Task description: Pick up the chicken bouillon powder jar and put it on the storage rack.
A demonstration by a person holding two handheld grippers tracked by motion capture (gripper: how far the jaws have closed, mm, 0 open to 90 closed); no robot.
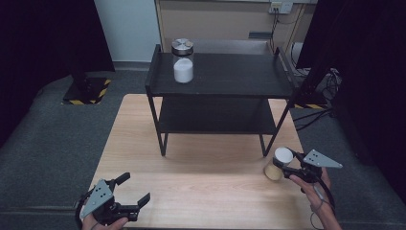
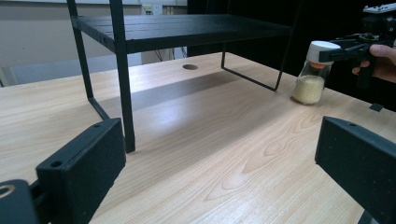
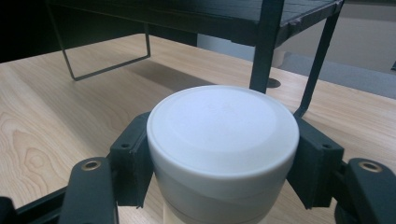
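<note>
High view: the right claw (image 1: 286, 164) sits at the right edge of the wooden table (image 1: 201, 191), its jaws pinched on the white lid of a small jar (image 1: 278, 164) holding yellowish grains. That jar stands on the table just in front of the right front leg of the black two-tier rack (image 1: 220, 76). On the rack's top shelf, toward its left end, stands a second jar (image 1: 183, 61) with a metal lid and white powder inside. The left claw (image 1: 134, 189) rests near the table's lower left corner, jaws spread wide with nothing between them, well apart from both jars

Left gripper view: the two black jaws rise at the bottom corners, far apart over bare wood. Across the table the small jar (image 2: 312, 77) stands upright, its white cap clamped by the right claw (image 2: 334, 49), with a hand (image 2: 380, 63) behind it. The rack (image 2: 187, 30) stretches across the top of the view

Right gripper view: the jar's white lid (image 3: 223, 128) lies squarely between the two jaws, both pads pressing on its sides. Behind it stand the rack legs (image 3: 264, 44) on the table
</note>
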